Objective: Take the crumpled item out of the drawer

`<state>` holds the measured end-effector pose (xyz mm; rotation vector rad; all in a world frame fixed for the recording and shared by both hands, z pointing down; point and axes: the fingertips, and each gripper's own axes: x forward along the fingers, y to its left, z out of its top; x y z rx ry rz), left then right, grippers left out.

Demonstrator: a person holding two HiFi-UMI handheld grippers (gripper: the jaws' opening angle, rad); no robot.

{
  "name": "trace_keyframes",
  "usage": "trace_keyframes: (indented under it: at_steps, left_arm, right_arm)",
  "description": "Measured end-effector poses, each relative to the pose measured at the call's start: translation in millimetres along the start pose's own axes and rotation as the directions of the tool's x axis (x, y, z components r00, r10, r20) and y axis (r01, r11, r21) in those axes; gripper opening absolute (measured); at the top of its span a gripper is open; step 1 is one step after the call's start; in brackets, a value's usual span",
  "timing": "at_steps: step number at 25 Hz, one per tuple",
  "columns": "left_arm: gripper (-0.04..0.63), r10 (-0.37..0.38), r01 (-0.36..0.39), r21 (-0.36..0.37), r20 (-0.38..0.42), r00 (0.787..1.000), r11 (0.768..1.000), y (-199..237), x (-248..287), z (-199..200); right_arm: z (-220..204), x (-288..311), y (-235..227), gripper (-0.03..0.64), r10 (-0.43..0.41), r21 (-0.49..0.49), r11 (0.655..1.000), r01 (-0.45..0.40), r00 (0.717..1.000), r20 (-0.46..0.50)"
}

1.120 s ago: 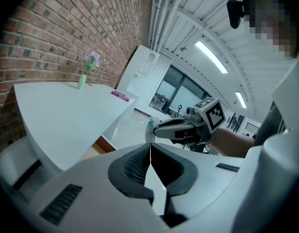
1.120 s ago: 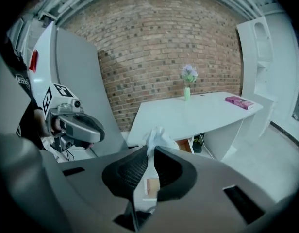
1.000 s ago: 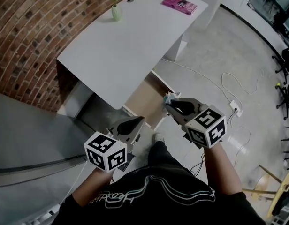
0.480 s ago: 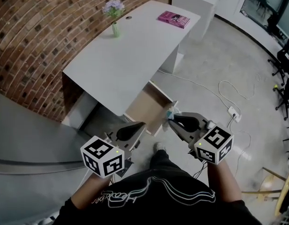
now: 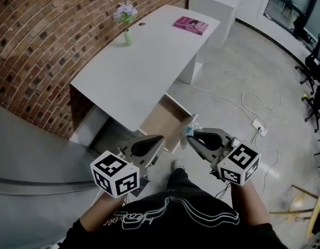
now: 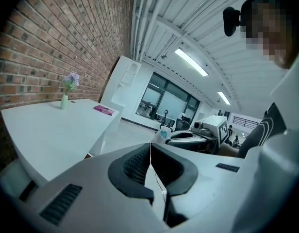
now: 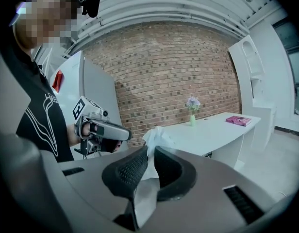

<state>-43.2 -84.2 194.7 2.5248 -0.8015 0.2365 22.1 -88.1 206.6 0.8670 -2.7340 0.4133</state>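
A room with a curved red brick wall and a grey concrete floor, seen from above by a head camera. A long white worktop stands against the wall. On its far part sit a small green vase of purple flowers and, nearer the far end, a flat pink book, well apart from each other. A shallow wooden drawer is pulled out from under the worktop's near edge. A white cable with a power strip lies on the floor to the right.

A person in a black printed shirt holds one tool in each hand, each with a marker cube at its back. The right hand-held gripper is clamped on a crumpled whitish paper item with a touch of blue. The item is out of the drawer, held up in the air just by the drawer's front corner. In the right gripper view the paper is pinched between the dark ribbed pads, bunching out above their tips and hanging down behind them.

The left hand-held gripper hovers just beside the right one, level with it. Its jaws are closed together with nothing between them, leaving only a thin slit in the left gripper view.
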Motion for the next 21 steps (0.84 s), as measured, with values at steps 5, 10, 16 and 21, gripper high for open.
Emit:
trace_keyframes:
  at_steps: [5,10,16,21]
  left_arm:
    - [0.025,-0.009,0.009,0.000,-0.007,1.000,1.000,3.3,3.6,-1.5]
    - [0.025,-0.014,0.014,0.004,-0.018,1.000,1.000,6.7,7.9,-4.5]
    - [0.025,-0.011,0.011,0.008,-0.024,1.000,1.000,12.5,15.3,-11.8]
    - [0.025,-0.013,0.013,0.000,-0.027,1.000,1.000,13.9,18.9,-7.6]
  right_arm:
    - [-3.2,1.7,-3.6,0.066,-0.016,-0.001,1.000,0.016,1.000,-0.006]
    - [-7.1,2.7,-5.3,0.066,-0.026,-0.001,1.000,0.026,1.000,-0.014]
    - [-17.4,4.1,-11.1,0.066,-0.031,0.007,0.999,0.031,0.999,-0.022]
    - [-16.1,4.9,-12.6,0.066,-0.030,0.014,0.999,0.031,0.999,-0.033]
